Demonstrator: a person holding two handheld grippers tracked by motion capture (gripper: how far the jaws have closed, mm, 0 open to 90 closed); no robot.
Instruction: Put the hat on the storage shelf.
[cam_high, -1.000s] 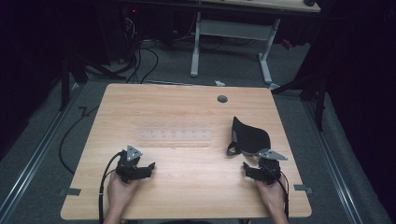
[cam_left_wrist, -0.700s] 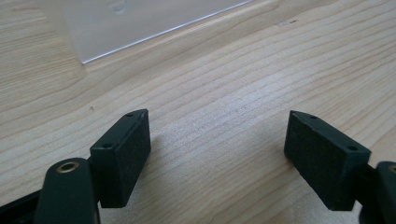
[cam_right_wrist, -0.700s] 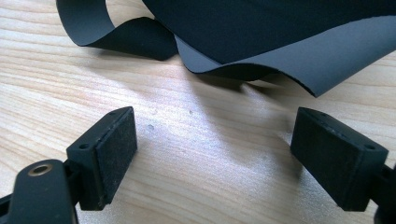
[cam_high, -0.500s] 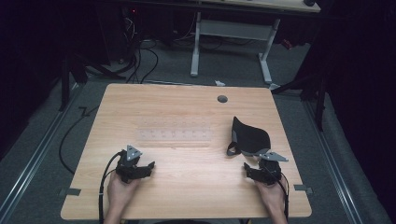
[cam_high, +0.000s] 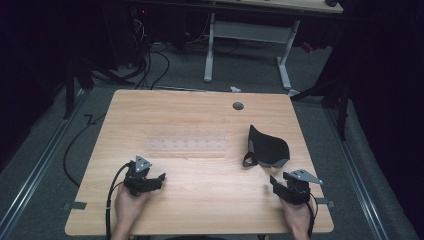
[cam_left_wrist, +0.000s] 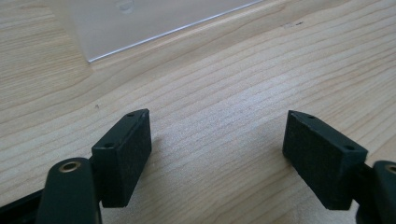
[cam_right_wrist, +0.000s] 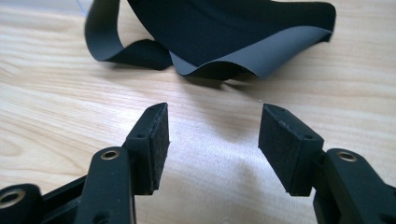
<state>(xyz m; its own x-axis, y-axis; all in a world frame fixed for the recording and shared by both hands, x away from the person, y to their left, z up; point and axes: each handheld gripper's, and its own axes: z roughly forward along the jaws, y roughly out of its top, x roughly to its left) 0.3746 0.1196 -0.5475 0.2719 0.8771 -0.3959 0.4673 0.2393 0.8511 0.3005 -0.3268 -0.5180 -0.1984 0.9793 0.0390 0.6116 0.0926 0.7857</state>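
A black fabric mask (cam_high: 267, 146) with a grey lining and a strap loop lies on the right half of the wooden table (cam_high: 200, 115). My right gripper (cam_high: 279, 182) sits just in front of it near the front right. In the right gripper view the mask (cam_right_wrist: 224, 28) lies beyond my right gripper (cam_right_wrist: 215, 135). Its jaws have just been closing, still stand apart, and have only bare wood between them. My left gripper (cam_high: 155, 179) rests at the front left. In the left gripper view my left gripper (cam_left_wrist: 219, 140) is open over bare wood.
A clear plastic sheet (cam_high: 187, 142) lies flat at the table's middle, and its corner (cam_left_wrist: 140, 18) shows ahead of the left jaws. A round cable hole (cam_high: 238, 106) sits near the far edge. Behind the table stand a white desk frame (cam_high: 247, 35) and floor cables (cam_high: 150, 65).
My right gripper has drawn back from the mask toward the table's front edge and slightly right, and its jaws stand narrower. The left gripper has kept still.
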